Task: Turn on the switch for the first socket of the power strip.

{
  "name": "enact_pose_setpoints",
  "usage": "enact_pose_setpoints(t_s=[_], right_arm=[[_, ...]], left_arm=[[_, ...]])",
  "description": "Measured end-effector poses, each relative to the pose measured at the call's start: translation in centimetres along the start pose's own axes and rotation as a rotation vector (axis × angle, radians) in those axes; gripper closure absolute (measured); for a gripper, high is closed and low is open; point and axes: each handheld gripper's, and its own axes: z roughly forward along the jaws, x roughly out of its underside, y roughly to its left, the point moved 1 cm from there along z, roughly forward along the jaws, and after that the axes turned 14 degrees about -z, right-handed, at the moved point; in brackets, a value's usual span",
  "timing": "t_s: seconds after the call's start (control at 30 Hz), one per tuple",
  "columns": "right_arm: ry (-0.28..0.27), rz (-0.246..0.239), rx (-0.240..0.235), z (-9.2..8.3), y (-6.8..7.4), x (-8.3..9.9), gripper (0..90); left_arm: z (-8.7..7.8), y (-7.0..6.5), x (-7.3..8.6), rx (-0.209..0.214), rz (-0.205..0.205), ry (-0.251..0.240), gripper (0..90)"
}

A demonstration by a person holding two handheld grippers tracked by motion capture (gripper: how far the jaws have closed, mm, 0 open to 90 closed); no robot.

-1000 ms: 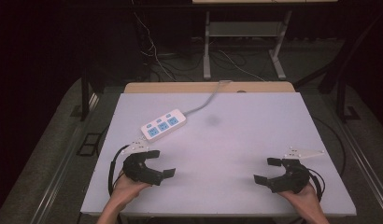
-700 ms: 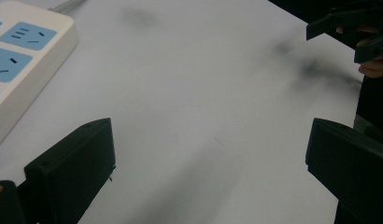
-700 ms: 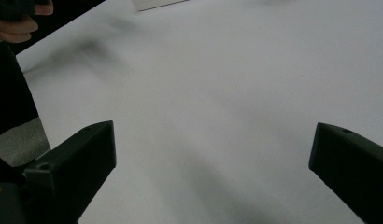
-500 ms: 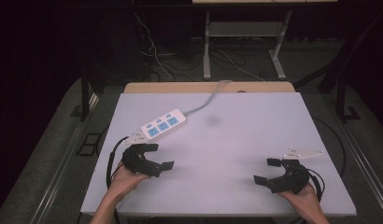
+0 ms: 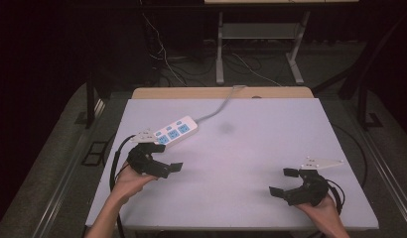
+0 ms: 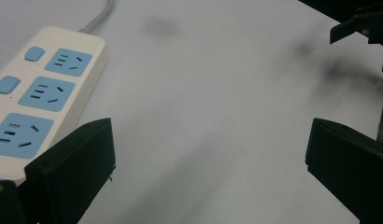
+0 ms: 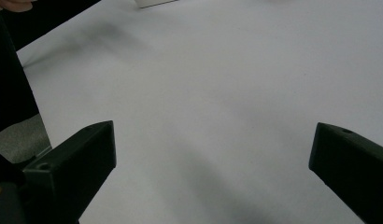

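Right tool (image 5: pixel 286 182): near surface (image 5: pixel 271 148) front edge, well apart from power strip (image 5: pixel 172 131), jaws spread, empty. Left tool (image 5: pixel 164 166): just beside strip's near end, jaws spread, empty. Strip: flat on surface's left half, cord (image 5: pixel 219 106) running off far edge. Likely rigid, light, smooth plastic, may slide. Grip across narrow body, clear of sockets; cord stiffness hard to judge.

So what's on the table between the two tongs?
Nothing: in the high view, bare white table lies between the left tongs and right tongs. The power strip sits farther back.
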Motion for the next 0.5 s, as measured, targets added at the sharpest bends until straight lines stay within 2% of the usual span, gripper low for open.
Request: enact_pose_setpoints(t_s=[0.5], right_arm=[[0.003,0.002,0.000,0.0,0.0,0.0,0.2]], left_arm=[[0.1,0.5,-2.8,-0.037,0.020,0.022,0.1]])
